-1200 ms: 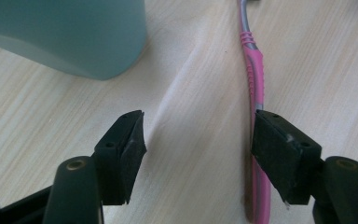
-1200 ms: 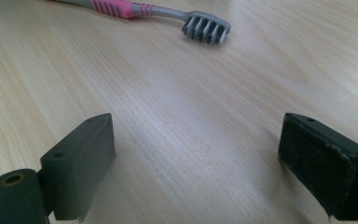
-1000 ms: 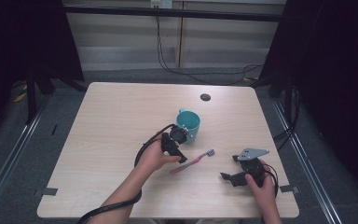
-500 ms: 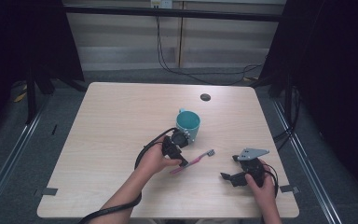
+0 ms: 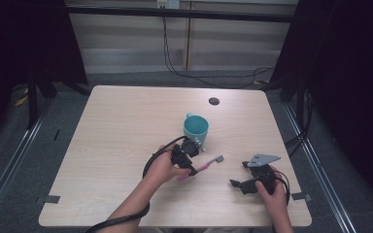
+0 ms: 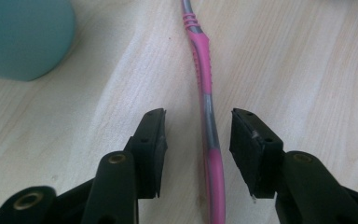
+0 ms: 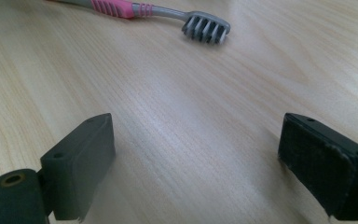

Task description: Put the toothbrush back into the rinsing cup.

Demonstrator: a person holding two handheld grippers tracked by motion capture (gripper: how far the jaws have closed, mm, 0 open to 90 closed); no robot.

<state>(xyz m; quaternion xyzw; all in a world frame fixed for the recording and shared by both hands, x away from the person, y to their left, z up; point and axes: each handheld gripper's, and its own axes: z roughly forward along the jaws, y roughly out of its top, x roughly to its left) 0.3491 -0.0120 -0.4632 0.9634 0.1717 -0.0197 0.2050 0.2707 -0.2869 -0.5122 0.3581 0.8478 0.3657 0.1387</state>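
Toothbrush (image 6: 208,116) handle between just-closing left hand-held gripper (image 6: 198,135) jaws, untouched; head cut off. Right hand-held gripper (image 7: 196,154) wide open, empty.

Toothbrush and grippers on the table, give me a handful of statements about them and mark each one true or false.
1. The toothbrush lies flat on the table. True.
2. The left gripper has the toothbrush handle between its jaws without pressing on it. True; the jaws have just been closing, with gaps on both sides.
3. The toothbrush stands inside the cup. False; it lies on the table beside the cup.
4. The right gripper is clamped on the bristles. False; its jaws stand wide apart over bare wood, short of the bristles.
5. The cup is red. False; it is teal.
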